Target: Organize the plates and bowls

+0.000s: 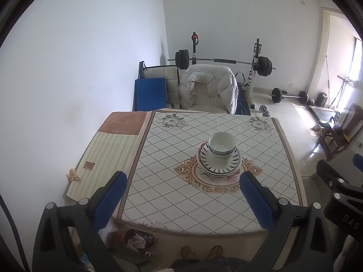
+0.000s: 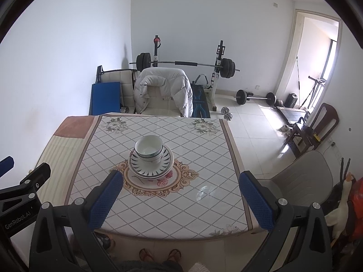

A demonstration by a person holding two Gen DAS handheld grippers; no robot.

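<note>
A stack of dishes stands at the middle of the table: white bowls (image 1: 221,145) nested on a plate with dark leaf marks (image 1: 219,162), on a pink-rimmed plate below. The same stack shows in the right wrist view, bowls (image 2: 148,147) on the patterned plate (image 2: 151,162). My left gripper (image 1: 183,179) is open and empty, held above the near table edge, short of the stack. My right gripper (image 2: 181,179) is open and empty, also above the near edge, with the stack ahead to its left.
The table (image 1: 181,204) has a diamond-pattern cloth and a striped mat (image 1: 102,158) on its left with a crumpled scrap (image 1: 73,174). A chair with a white jacket (image 1: 208,88) stands at the far side. A grey chair (image 2: 299,181) is at the right. Weights lie on the floor behind.
</note>
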